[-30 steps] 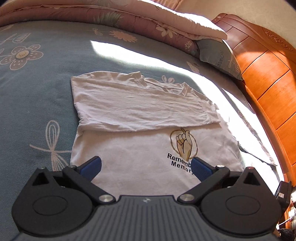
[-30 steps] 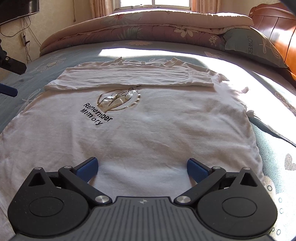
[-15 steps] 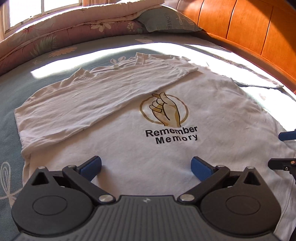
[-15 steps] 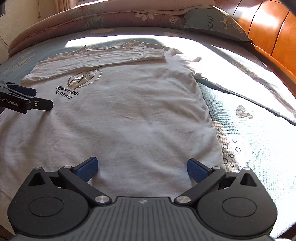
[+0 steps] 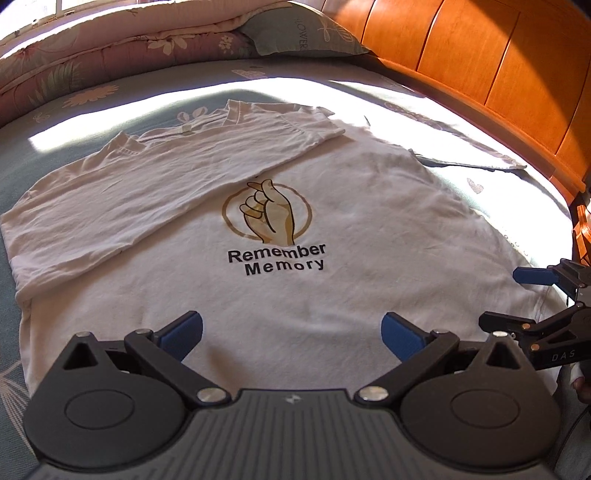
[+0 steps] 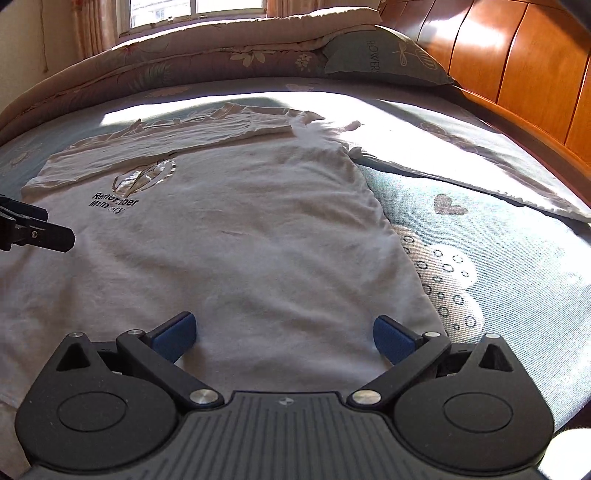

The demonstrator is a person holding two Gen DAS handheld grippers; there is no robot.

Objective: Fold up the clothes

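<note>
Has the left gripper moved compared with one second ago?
Yes. The left gripper swung rightward: the wooden headboard now fills more of its view above the t-shirt.

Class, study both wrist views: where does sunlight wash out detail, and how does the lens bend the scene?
Left wrist view: sun glare bleaches the bed sheet beyond the T-shirt; the headboard curves from fisheye distortion. Right wrist view: the window is overexposed, the T-shirt's far edge washes out, and the print reads squashed.

The white T-shirt (image 5: 332, 295) reads "Remember Memory" in black under a hand emblem, the far pillow (image 6: 384, 62) reads "FLOWERS", and "DAS" marks the right gripper (image 5: 524, 295) at the right edge.
</note>
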